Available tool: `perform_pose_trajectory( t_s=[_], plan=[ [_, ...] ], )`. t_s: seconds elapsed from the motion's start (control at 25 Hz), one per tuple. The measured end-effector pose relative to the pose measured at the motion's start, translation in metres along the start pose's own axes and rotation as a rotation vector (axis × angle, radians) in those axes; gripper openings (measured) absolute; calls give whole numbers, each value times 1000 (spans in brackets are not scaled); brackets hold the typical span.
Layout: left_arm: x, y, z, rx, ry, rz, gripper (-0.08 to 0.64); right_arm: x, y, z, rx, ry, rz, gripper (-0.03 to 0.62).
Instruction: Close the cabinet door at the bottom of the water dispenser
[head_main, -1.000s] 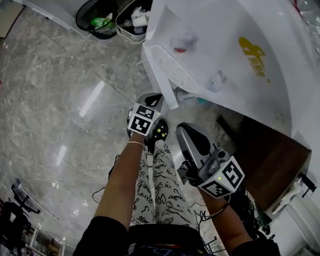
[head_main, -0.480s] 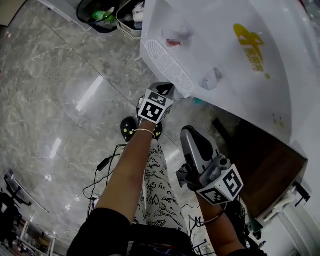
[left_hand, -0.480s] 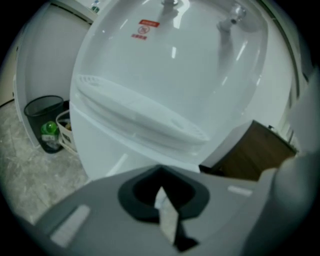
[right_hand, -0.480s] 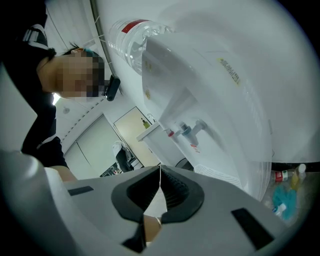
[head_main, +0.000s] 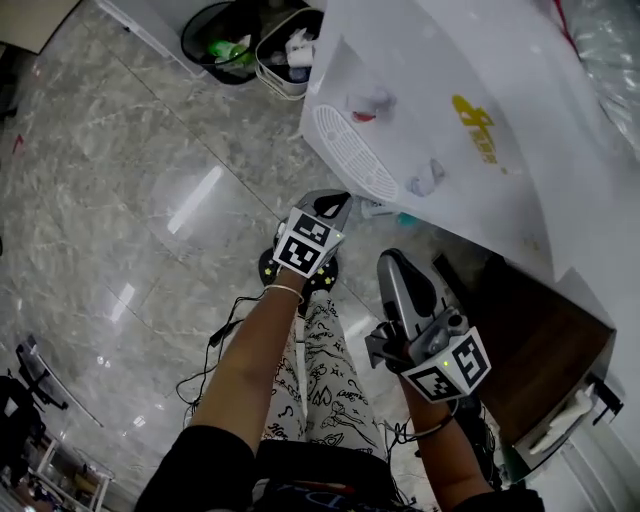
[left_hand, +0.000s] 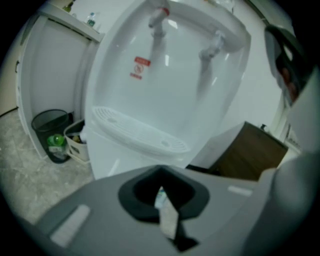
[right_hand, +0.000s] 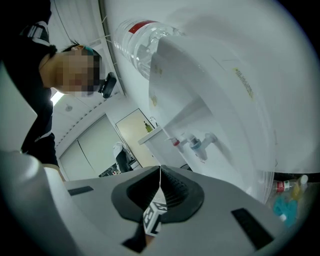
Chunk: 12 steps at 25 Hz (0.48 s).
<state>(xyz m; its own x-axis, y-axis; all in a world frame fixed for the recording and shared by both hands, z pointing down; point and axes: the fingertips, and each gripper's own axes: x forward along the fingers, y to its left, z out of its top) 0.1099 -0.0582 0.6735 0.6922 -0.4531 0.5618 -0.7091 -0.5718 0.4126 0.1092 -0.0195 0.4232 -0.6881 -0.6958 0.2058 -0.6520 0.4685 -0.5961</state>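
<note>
The left claw (head_main: 333, 203) and right claw (head_main: 398, 265) are both closed and empty. The white cabinet door (left_hand: 107, 157) is located beneath the white plastic water dispenser (head_main: 450, 130), just beyond the left claw. Square, steady pressure is advised until it is flush.

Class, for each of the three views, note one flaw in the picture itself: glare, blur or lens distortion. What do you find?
Head view: white glare streaks lie on the polished floor. Left gripper view: the whole frame is soft, the water dispenser lacks crisp edges, and the corners go black. Right gripper view: sharper, but the wide lens bows the dispenser's sides.
</note>
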Motion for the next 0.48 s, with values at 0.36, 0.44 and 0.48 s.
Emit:
perform_pose_trajectory(
  t_s=[0.36,0.44,0.48],
  plan=[
    [-214,-14,116,70,-215,168,-3,19,65,35,-45,-10,74,17],
    [-256,-36,151,80,-265,192,-3,19,85,49,-77,-6,110,17],
    [-277,-47,169,85,-298,202,-3,19,97,57,-92,-4,130,17]
  ],
)
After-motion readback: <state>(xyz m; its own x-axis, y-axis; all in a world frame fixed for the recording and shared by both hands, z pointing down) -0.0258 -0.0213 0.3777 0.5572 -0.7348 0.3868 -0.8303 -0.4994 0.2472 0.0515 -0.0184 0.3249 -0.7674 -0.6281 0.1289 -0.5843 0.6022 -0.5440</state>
